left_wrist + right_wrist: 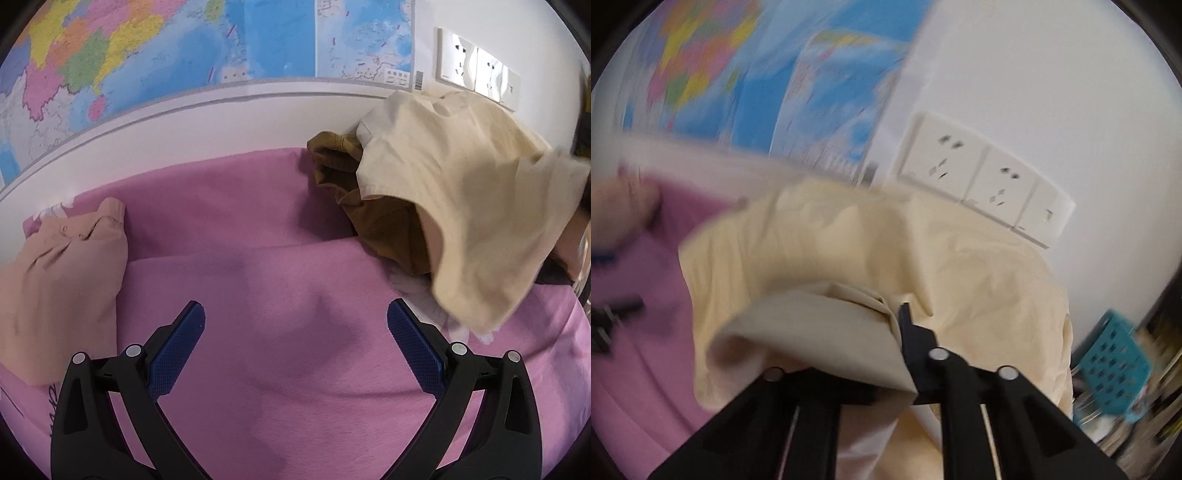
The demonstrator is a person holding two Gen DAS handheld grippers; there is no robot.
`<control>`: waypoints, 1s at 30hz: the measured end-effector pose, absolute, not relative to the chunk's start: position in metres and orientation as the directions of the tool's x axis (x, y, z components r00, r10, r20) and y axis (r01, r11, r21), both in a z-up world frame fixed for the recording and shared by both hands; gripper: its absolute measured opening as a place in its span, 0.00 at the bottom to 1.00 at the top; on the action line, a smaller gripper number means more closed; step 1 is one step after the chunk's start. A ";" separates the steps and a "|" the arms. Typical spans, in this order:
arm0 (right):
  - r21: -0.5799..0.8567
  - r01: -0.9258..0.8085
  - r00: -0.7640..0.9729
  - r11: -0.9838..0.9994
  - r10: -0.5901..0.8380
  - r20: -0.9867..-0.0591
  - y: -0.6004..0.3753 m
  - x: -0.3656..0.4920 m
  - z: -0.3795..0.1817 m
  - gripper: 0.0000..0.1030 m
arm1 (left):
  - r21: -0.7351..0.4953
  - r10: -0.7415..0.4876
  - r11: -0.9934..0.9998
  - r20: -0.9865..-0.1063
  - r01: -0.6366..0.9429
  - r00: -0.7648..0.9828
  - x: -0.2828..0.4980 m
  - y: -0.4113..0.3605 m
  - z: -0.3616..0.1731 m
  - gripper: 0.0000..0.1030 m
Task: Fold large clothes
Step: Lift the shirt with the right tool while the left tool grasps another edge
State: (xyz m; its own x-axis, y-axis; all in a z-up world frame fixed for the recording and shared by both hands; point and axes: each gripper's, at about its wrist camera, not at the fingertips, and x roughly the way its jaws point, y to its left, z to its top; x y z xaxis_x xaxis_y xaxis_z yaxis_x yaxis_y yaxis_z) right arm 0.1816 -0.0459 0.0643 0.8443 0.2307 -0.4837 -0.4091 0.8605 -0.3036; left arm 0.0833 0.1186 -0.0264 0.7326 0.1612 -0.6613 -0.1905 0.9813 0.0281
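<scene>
A cream garment (pixel 454 192) hangs lifted above the pink-covered surface (pixel 280 369) at the right. In the right wrist view my right gripper (pixel 894 314) is shut on a fold of this cream garment (pixel 923 251), which drapes over the left finger and hides it. My left gripper (pixel 295 321) is open and empty, low over the pink cover, left of the hanging garment. A mustard-brown garment (pixel 373 218) lies crumpled under the cream one near the wall.
A folded peach garment (pixel 62 280) lies at the left of the pink cover. A map (pixel 184 48) and wall sockets (pixel 476 66) are on the white wall behind. A teal basket (pixel 1112 369) stands at the right. White frilly fabric (pixel 454 325) peeks out below the cream garment.
</scene>
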 end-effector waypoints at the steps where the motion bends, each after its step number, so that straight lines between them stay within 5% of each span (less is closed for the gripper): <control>1: -0.254 -0.407 0.850 0.877 0.262 -0.458 -0.056 0.179 0.080 0.06 | 0.033 0.155 0.984 -0.649 -0.176 0.745 0.083 0.119 -0.024 0.95; 11: 0.006 -0.391 0.904 0.921 0.385 -0.187 -0.148 0.151 0.243 0.05 | 0.082 -0.026 0.994 -0.456 0.071 0.890 0.101 0.075 0.022 0.95; 18: 0.088 -0.403 0.901 0.911 0.412 -0.135 -0.184 0.144 0.280 0.04 | 0.155 -0.171 0.959 -0.346 0.236 0.923 0.141 0.017 0.040 0.95; 24: 0.107 -0.388 0.905 0.915 0.400 -0.142 -0.208 0.143 0.286 0.04 | 0.011 -0.266 0.959 -0.308 0.283 0.913 0.200 0.022 0.055 0.92; 25: 0.108 -0.383 0.907 0.918 0.395 -0.143 -0.211 0.143 0.286 0.04 | 0.005 -0.277 0.956 -0.311 0.293 0.909 0.205 0.023 0.055 0.88; 27: 0.114 -0.375 0.909 0.920 0.389 -0.148 -0.217 0.145 0.284 0.04 | -0.034 -0.313 0.946 -0.347 0.322 0.884 0.221 0.019 0.054 0.49; 28: 0.120 -0.367 0.912 0.922 0.383 -0.150 -0.220 0.147 0.284 0.04 | -0.051 -0.310 0.948 -0.367 0.313 0.877 0.229 0.018 0.053 0.42; 29: 0.124 -0.362 0.913 0.924 0.379 -0.153 -0.224 0.148 0.283 0.04 | -0.055 -0.311 0.948 -0.373 0.314 0.874 0.232 0.016 0.054 0.13; 30: 0.130 -0.361 0.912 0.923 0.379 -0.155 -0.227 0.149 0.283 0.04 | -0.060 -0.311 0.948 -0.377 0.312 0.873 0.235 0.016 0.055 0.03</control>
